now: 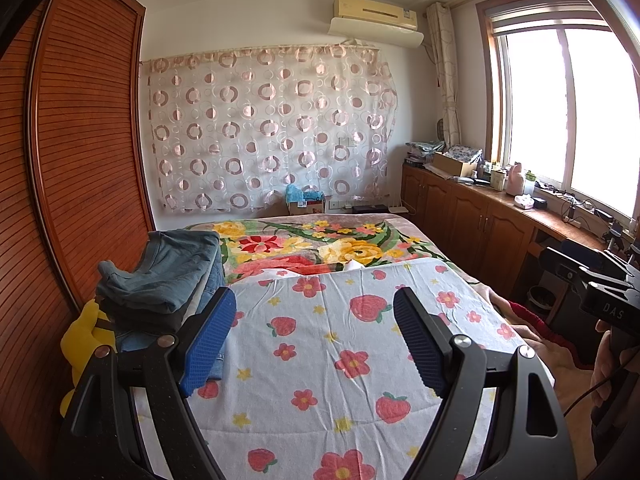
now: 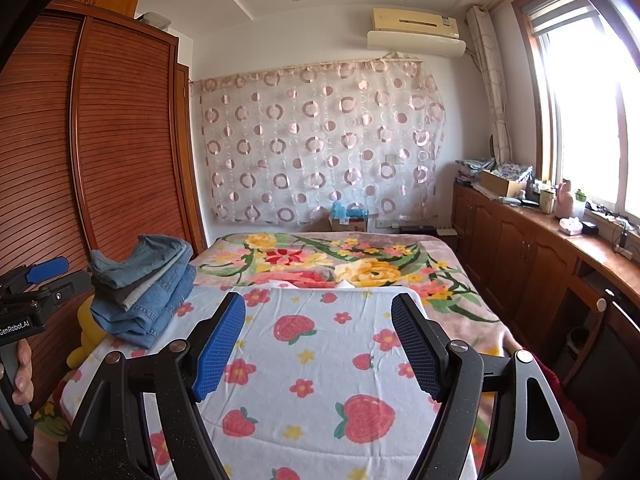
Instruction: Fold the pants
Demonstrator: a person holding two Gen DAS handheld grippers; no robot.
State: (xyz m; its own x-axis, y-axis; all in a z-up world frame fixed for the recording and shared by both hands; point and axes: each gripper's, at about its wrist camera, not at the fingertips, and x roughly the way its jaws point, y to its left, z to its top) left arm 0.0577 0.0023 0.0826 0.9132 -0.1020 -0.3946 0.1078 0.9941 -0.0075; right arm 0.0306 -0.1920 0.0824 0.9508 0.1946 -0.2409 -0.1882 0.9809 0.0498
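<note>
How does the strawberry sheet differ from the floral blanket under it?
The strawberry sheet is pale with small scattered strawberries and flowers; the floral blanket carries big yellow and red blooms with green leaves. The sheet lies on top, nearer the grippers; the blanket shows beyond and beside it. Both lie spread flat on the bed.

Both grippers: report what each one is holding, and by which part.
Nothing is held. The left gripper and the right gripper both stand open over the strawberry sheet, with nothing between the fingers. The folded pants pile lies untouched.
</note>
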